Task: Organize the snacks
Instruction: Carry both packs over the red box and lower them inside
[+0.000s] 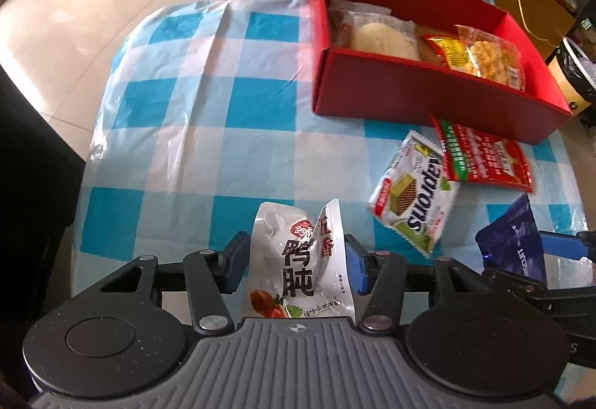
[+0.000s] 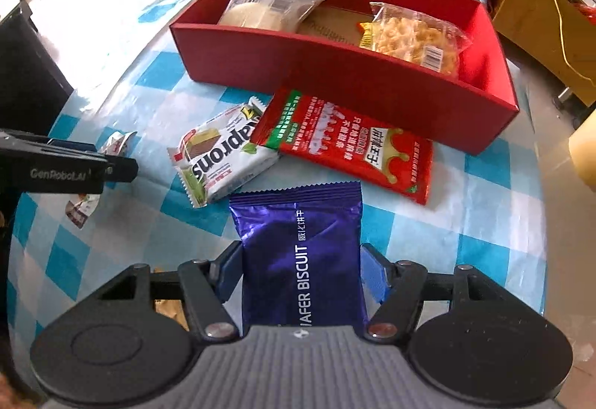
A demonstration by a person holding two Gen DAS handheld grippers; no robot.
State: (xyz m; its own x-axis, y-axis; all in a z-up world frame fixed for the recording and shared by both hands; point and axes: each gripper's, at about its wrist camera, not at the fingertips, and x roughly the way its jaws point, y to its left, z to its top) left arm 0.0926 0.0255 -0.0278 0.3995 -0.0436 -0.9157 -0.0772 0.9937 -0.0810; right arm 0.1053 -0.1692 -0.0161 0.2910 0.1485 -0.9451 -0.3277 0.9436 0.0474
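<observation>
Checked tablecloth (image 2: pixel 465 222), red box (image 2: pixel 335 81), Naprons pack (image 2: pixel 223 155), red packet (image 2: pixel 354 152)

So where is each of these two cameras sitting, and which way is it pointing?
Left wrist: rides on the left gripper, looking along its fingers at a white pouch and the table; the right gripper pokes in.
Right wrist: rides on the right gripper, looking past a purple wafer pack; the left gripper shows.
Shared: red box, Naprons pack, red packet.
</observation>
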